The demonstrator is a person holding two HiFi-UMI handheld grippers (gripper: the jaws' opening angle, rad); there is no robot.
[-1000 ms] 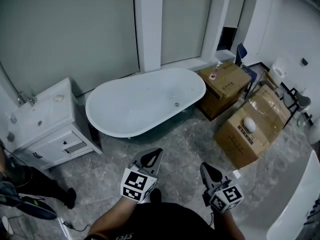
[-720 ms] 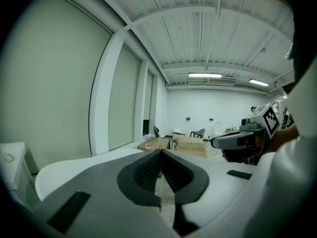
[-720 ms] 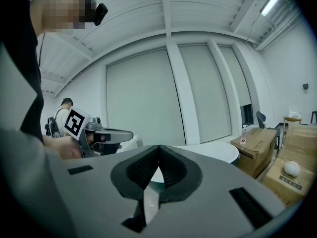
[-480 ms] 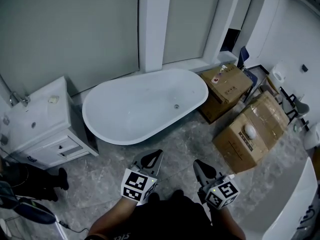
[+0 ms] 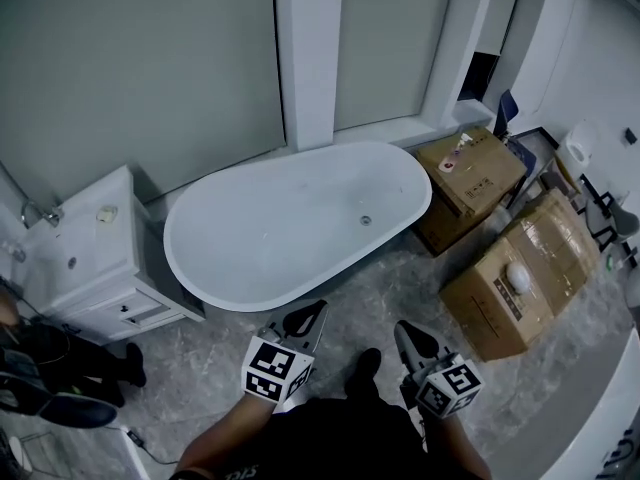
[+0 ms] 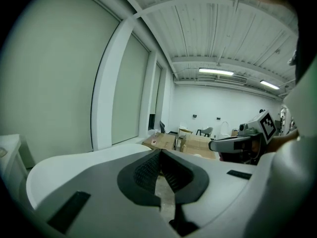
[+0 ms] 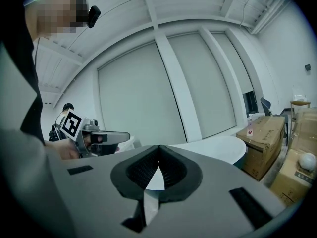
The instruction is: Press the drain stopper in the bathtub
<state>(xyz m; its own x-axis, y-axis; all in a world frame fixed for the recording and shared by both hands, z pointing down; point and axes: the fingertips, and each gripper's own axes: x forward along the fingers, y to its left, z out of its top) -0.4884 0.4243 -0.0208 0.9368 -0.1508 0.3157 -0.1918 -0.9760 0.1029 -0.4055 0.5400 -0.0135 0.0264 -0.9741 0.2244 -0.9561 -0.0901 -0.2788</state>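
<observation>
The white oval bathtub (image 5: 205, 278) stands on the grey floor ahead of me, by the wall. Its small round drain stopper (image 5: 366, 221) sits on the tub's bottom towards the right end. My left gripper (image 5: 317, 306) is held low in front of me, short of the tub's near rim, jaws closed on nothing. My right gripper (image 5: 401, 327) is beside it to the right, also shut and empty. In the left gripper view the left gripper (image 6: 159, 151) points over the tub (image 6: 59, 165). The right gripper (image 7: 159, 147) looks along the tub (image 7: 220, 145).
A white vanity cabinet (image 5: 90, 268) with a sink stands left of the tub. Two cardboard boxes (image 5: 475, 173) (image 5: 530, 268) stand to the right, one with a white ball-like object (image 5: 518, 275) on top. A person's legs (image 5: 60, 368) show at far left.
The view has swung a little to the left and drawn nearer the tub, so the tub and boxes sit further right and lower. Both grippers keep their place and stay shut.
</observation>
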